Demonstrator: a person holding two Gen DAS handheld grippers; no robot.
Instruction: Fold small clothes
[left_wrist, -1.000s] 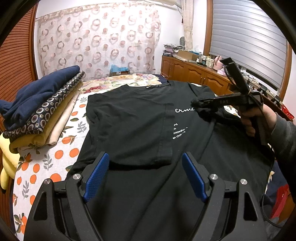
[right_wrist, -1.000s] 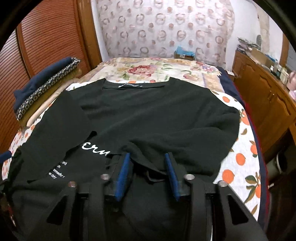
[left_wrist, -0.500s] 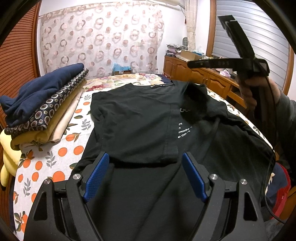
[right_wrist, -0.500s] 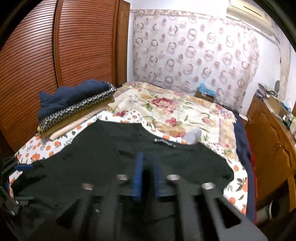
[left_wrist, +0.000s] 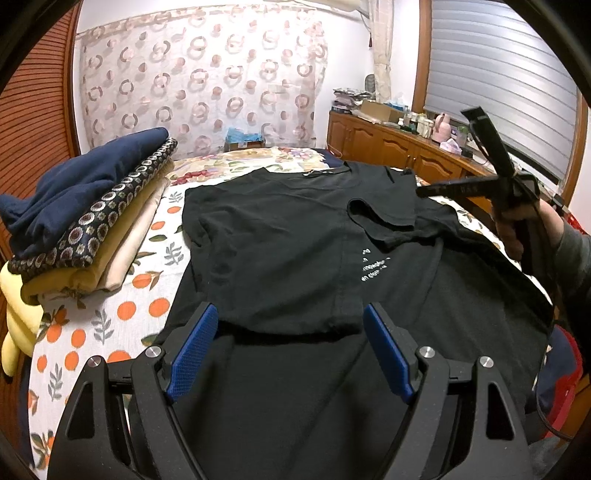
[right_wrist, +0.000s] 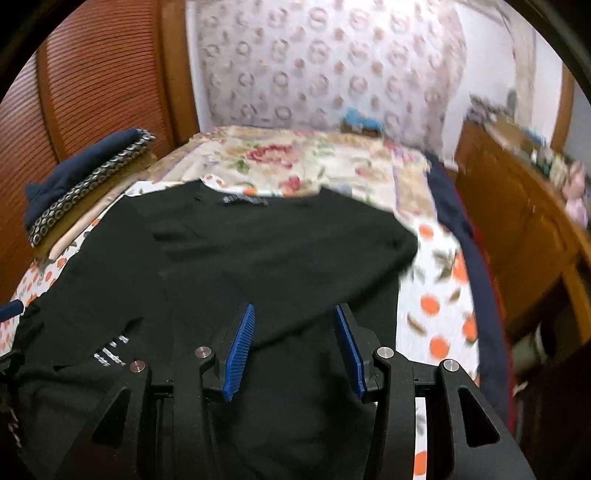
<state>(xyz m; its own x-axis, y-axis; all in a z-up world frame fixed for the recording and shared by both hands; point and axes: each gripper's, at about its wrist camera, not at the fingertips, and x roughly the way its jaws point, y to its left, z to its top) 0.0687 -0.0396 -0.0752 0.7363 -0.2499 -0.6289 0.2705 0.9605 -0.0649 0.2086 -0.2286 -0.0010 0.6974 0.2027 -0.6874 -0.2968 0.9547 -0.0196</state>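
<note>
A black T-shirt (left_wrist: 280, 243) with white lettering lies flat on the bed, its left side folded inward. Its right sleeve (left_wrist: 384, 221) rests folded over the chest. My left gripper (left_wrist: 291, 343) hovers over the shirt's lower part, open wide, nothing between its blue pads (left_wrist: 192, 347). In the same view my right gripper (left_wrist: 430, 191) is held by a hand (left_wrist: 513, 225) above the shirt's right shoulder. In its own view the right gripper (right_wrist: 293, 347) is open over the black T-shirt (right_wrist: 266, 251), pads apart with no cloth between them.
A stack of folded clothes (left_wrist: 81, 210), navy on top, sits at the bed's left edge by the slatted wooden doors (right_wrist: 92, 85). The orange-print sheet (left_wrist: 110, 317) shows around the shirt. A wooden cabinet (left_wrist: 399, 147) with clutter stands along the right.
The right gripper let go of the sleeve it was shut on, lifted away, then came back lower with its jaws open. The sleeve now lies across the chest. The left gripper stayed put.
</note>
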